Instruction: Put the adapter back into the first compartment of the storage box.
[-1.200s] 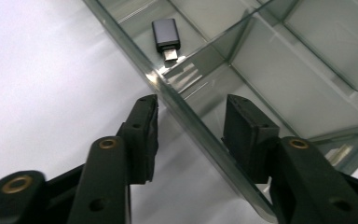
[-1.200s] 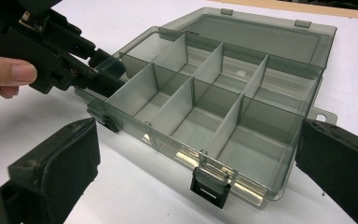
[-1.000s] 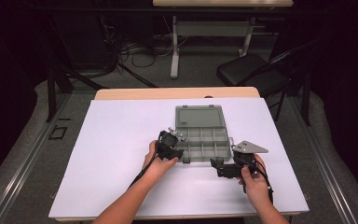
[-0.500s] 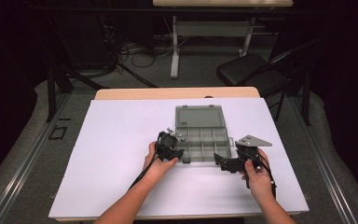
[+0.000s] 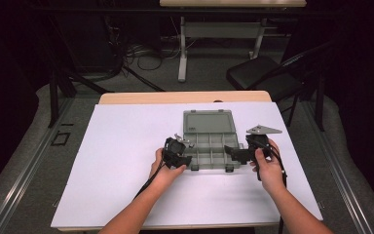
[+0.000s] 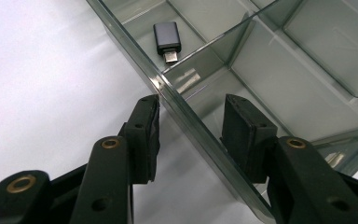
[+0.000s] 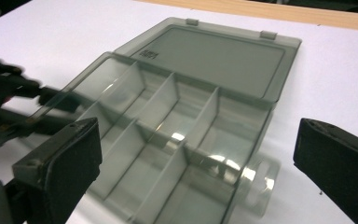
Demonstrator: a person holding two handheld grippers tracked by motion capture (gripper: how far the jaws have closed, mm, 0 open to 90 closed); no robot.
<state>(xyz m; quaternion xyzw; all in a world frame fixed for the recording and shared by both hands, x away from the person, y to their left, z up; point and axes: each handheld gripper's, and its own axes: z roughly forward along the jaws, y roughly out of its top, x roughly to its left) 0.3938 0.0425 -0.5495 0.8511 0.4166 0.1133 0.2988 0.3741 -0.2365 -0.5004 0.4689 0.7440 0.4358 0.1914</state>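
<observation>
A smoky clear organizer box [image 5: 209, 146] lies open mid-table, its lid [image 5: 208, 122] flat behind it. My left gripper [image 5: 186, 160] is at the box's front left corner. In the left gripper view, my left gripper [image 6: 193, 135] is open and straddles the box's side wall [image 6: 200, 135], one pad outside and one inside. A small dark USB adapter [image 6: 168, 39] lies in a compartment beyond. My right gripper [image 5: 232, 152] is at the box's right edge. In the right gripper view, my right gripper [image 7: 196, 158] is wide open, with the box [image 7: 168, 126] ahead of its jaws.
The box rests on a white sheet [image 5: 117, 161] covering a wooden table. A black chair [image 5: 263, 78] and another table's legs stand on the floor beyond the far edge. The left gripper [image 7: 9, 107] appears blurred at the left of the right gripper view.
My right gripper has moved forward and left, up to the box's right edge. The left gripper has stayed at the box's front left corner.
</observation>
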